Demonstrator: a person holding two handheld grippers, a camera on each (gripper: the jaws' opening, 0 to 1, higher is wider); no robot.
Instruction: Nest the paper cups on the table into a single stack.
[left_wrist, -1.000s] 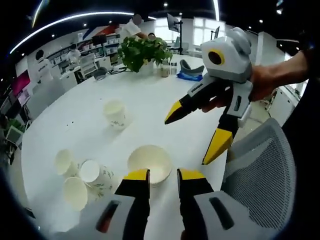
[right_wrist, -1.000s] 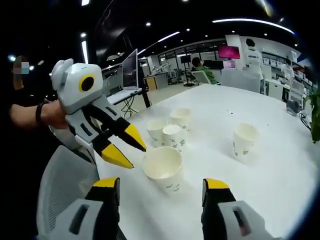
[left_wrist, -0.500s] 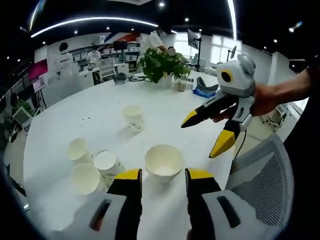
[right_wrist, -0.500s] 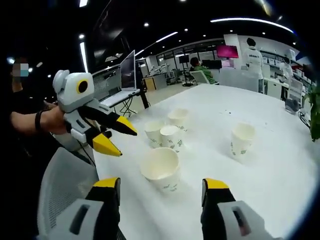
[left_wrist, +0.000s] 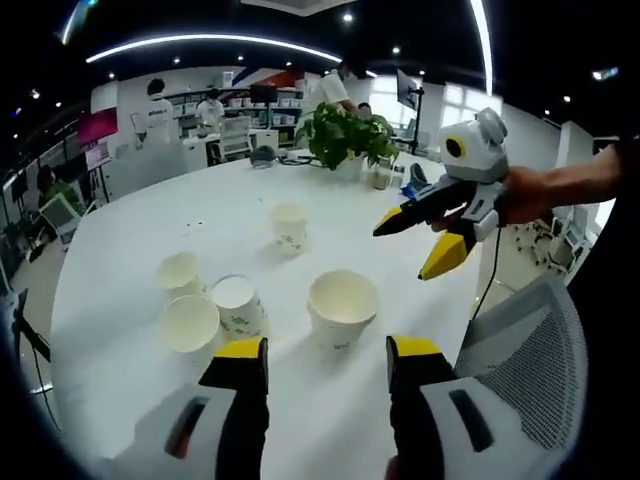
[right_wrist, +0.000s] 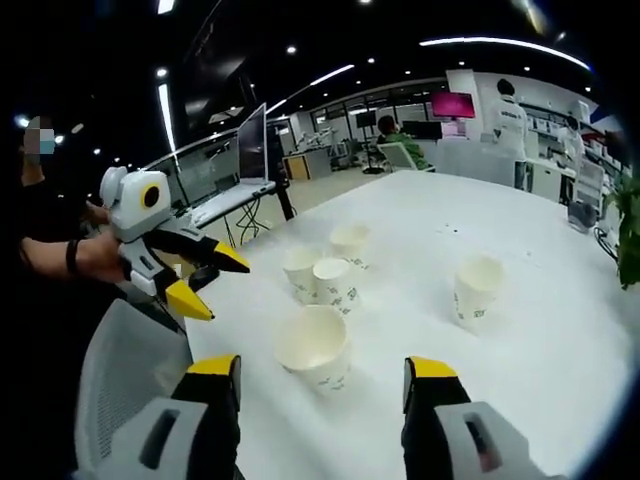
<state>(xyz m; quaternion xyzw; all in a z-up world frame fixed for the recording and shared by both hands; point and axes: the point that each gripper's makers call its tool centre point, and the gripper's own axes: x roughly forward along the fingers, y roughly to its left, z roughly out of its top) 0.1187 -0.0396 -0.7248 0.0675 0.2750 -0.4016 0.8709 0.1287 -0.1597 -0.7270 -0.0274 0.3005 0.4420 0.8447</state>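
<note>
Our left gripper (left_wrist: 327, 360) has its fingers apart with nothing between them, hovering above the white worktop (left_wrist: 150, 230). Just ahead of the tips sits the nearest paper cup (left_wrist: 343, 308), upright, mouth up. Right gripper (right_wrist: 322, 378) fingers are also spread wide and empty, the same cup (right_wrist: 314, 347) between and just beyond them. In the left gripper view the right gripper (left_wrist: 428, 236) hangs over the worktop edge, fingers parted, in a hand (left_wrist: 520, 194). To the left is a cluster of three cups (left_wrist: 205, 308), close together, upright. A fifth cup (left_wrist: 290, 226) stands alone farther back. A potted plant (left_wrist: 345, 136) is at the far edge. A mesh chair back (left_wrist: 525, 370) sits at lower right.
</note>
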